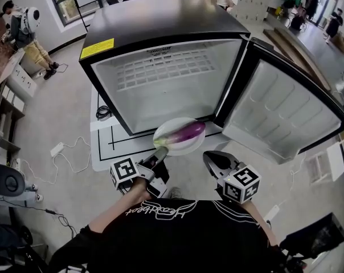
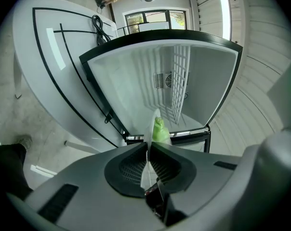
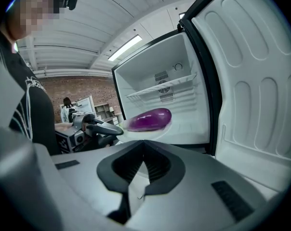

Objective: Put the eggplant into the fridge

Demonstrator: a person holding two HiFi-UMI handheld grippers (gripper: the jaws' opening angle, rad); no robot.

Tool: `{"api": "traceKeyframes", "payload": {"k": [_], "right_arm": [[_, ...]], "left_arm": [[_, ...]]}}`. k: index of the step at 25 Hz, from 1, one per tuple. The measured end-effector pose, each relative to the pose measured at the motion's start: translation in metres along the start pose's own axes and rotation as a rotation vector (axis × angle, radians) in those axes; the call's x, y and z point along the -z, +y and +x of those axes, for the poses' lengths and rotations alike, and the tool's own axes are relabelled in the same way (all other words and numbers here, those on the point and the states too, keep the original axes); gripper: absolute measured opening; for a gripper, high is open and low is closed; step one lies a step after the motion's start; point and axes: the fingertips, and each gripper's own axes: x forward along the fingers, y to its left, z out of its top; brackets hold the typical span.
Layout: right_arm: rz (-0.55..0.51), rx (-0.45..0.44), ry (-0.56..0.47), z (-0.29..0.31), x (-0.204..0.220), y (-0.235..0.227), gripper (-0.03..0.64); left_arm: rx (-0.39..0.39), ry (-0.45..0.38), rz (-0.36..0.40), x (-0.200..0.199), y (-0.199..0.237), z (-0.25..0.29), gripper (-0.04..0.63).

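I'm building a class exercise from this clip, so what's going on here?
A person stands at a fridge whose door is swung wide open. The left tool is clamped on the rim of a white plate that carries a purple eggplant, and it holds the plate at the front edge of the fridge opening. The right tool is shut and empty, beside the plate. The plate is not yet set down inside.
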Motion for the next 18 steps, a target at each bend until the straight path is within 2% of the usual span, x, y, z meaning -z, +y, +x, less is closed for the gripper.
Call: {"api": "traceKeyframes", "payload": {"k": [18], "right_arm": [[0.022,0.037,-0.009,0.041,-0.006,-0.040,0.008]], "left_arm": [[-0.038,-0.006,0.019,-0.046,0.007,0.072,0.026]]}}
